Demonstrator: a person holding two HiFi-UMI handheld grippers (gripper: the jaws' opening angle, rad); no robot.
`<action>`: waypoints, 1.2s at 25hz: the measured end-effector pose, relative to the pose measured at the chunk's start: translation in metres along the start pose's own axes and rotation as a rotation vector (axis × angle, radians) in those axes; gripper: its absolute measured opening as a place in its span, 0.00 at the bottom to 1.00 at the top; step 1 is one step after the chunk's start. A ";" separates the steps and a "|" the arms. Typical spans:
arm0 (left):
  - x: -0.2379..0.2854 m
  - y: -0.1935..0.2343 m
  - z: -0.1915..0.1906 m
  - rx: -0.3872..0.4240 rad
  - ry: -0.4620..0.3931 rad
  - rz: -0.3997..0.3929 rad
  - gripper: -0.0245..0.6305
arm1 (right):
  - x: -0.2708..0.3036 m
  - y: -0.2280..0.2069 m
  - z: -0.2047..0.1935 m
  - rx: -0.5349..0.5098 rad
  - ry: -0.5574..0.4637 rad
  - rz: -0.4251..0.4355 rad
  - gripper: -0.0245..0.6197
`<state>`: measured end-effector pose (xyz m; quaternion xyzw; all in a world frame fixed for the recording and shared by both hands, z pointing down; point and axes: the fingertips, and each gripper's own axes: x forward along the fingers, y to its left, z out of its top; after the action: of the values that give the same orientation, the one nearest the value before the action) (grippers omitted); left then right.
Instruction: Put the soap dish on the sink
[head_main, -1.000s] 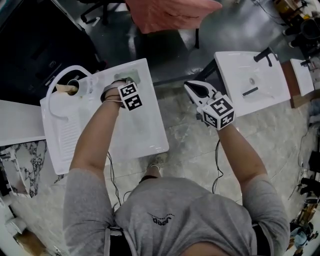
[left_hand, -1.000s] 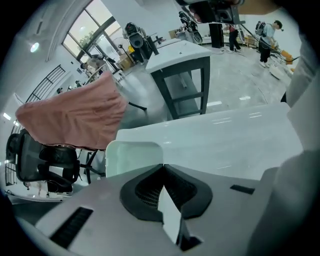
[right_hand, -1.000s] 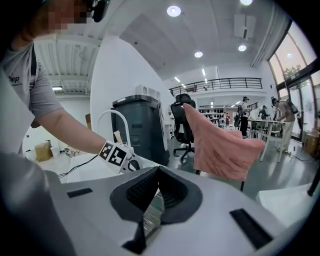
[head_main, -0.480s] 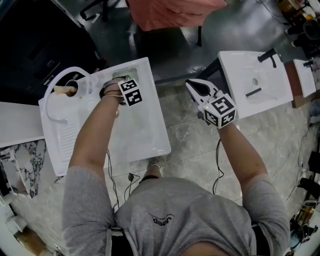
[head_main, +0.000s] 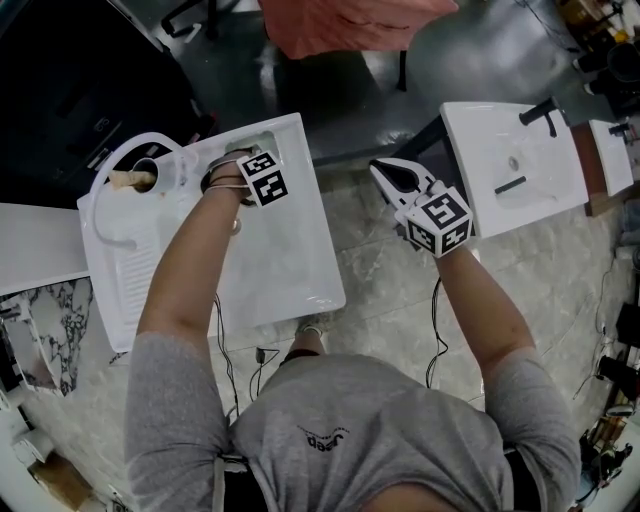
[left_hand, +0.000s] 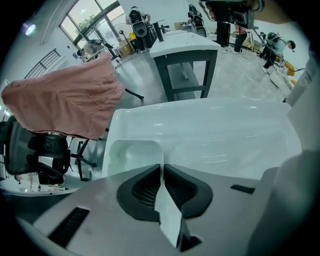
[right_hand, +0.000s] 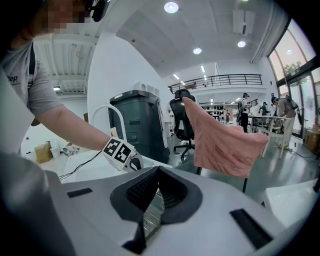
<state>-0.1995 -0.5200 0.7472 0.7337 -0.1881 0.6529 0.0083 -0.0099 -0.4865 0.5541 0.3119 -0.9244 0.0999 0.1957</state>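
1. My left gripper (left_hand: 161, 167) has its fingers pinching the right wall of the soap dish (left_hand: 131, 156).
2. The soap dish is at the 12 o'clock edge of the big white sink (head_main: 290, 260), close to the rim.
3. My right gripper (head_main: 381, 171) has its fingers pressed together on nothing.
4. It hangs over bare floor (head_main: 370, 270), at 3 o'clock from that sink, with a second sink (head_main: 540, 190) at its 2 o'clock.

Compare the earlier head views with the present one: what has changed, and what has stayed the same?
The left tongs, shut on the rim of the soap dish, carried it slightly further toward the far edge of the sink. Nothing was let go. The right tongs stayed shut, empty and in place.
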 end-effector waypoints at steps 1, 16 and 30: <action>0.000 0.000 0.000 0.004 0.000 0.006 0.07 | 0.000 0.000 0.000 0.000 0.000 -0.001 0.13; -0.019 0.011 -0.013 -0.050 -0.019 0.108 0.28 | -0.004 0.013 0.011 -0.013 -0.005 -0.009 0.13; -0.134 -0.026 0.089 -0.138 -0.457 0.083 0.24 | -0.079 0.014 0.029 0.017 -0.064 -0.143 0.13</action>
<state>-0.1168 -0.4831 0.6113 0.8518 -0.2591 0.4551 -0.0111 0.0301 -0.4420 0.4936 0.3820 -0.9046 0.0833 0.1700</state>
